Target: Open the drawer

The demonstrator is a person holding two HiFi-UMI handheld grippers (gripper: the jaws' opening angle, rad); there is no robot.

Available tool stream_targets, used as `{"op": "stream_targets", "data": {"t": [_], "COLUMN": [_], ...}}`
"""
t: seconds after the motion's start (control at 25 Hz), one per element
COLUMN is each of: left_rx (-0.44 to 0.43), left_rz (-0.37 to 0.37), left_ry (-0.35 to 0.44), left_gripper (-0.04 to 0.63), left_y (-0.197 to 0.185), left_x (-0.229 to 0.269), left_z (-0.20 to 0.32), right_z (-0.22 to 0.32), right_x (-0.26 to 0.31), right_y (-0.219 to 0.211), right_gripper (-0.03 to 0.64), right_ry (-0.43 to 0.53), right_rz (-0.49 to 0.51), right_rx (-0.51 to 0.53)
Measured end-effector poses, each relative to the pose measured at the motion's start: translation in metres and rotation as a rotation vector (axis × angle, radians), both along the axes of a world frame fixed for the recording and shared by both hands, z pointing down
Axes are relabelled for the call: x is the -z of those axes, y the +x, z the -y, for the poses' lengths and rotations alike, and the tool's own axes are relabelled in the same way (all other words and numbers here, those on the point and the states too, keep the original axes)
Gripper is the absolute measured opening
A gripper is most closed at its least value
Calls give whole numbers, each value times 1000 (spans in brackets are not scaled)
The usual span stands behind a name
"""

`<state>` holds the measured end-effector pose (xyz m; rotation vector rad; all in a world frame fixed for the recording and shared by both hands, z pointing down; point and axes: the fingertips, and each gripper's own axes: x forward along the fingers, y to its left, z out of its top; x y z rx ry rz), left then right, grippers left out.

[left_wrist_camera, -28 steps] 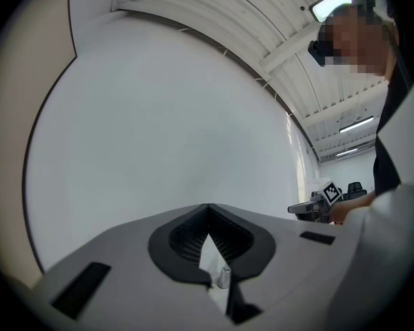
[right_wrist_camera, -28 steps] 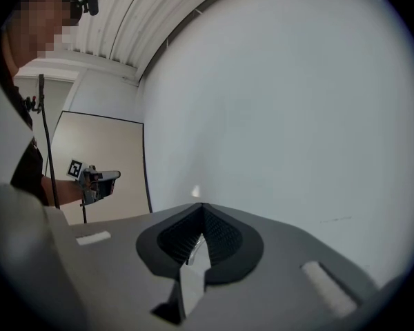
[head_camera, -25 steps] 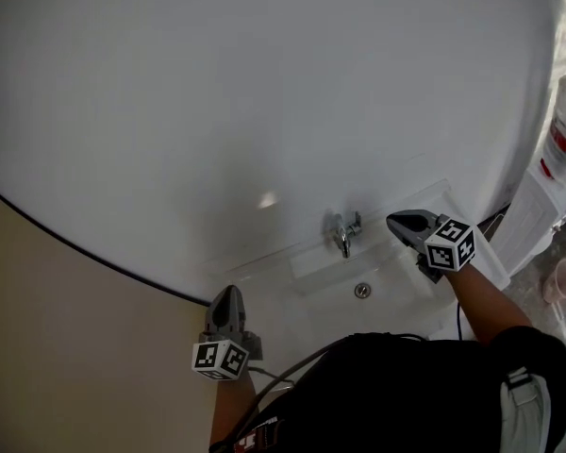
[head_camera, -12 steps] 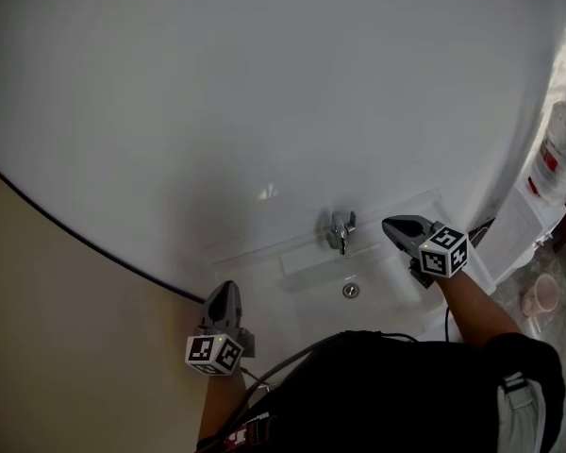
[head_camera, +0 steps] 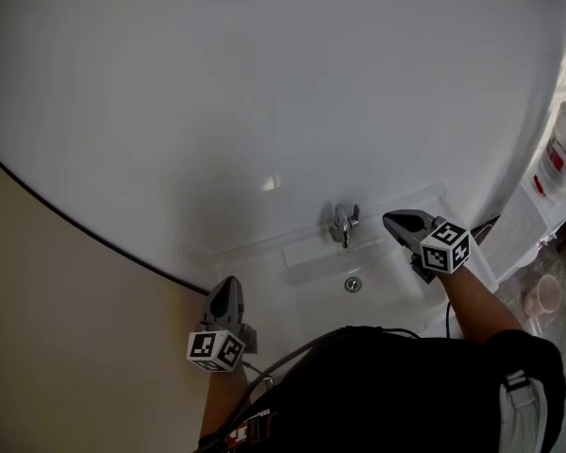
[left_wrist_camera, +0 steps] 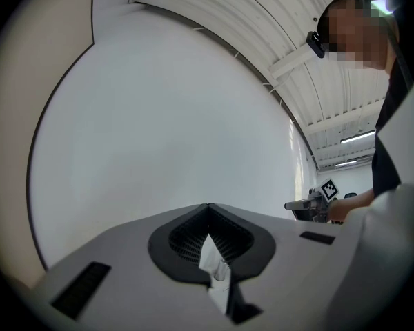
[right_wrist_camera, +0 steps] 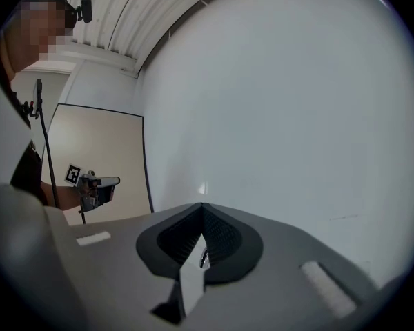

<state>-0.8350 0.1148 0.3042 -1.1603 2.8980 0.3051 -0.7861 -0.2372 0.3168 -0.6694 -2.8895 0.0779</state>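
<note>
No drawer shows in any view. I stand at a white sink with a chrome faucet set against a plain white wall. My left gripper hovers by the sink's left end, level, jaws shut with nothing between them; its own view shows the left gripper facing the bare wall. My right gripper hangs over the sink's right side, just right of the faucet, and the right gripper looks shut and empty too. Each gripper view shows the other gripper off to the side.
A beige panel with a dark edge line meets the white wall at the left. At the right stand a white cabinet, a white jug with a red label and a pink cup on the floor. The sink drain lies mid-basin.
The head view has drifted slightly. Both grippers keep their places beside the faucet and stay shut.
</note>
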Motion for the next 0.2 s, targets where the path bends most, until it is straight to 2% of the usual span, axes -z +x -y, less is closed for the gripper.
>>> {"op": "stream_targets", "data": {"t": [0.2], "left_rx": [6], "left_rz": [0], "left_ry": [-2], "left_gripper": [1], "left_y": [-3], "left_x": [-1], "left_z": [2], "right_z": [0], "right_x": [-2], "right_y": [-5], "right_gripper": [-2], "right_ry": [14], "right_rz": [-2], "right_rx": [15]}}
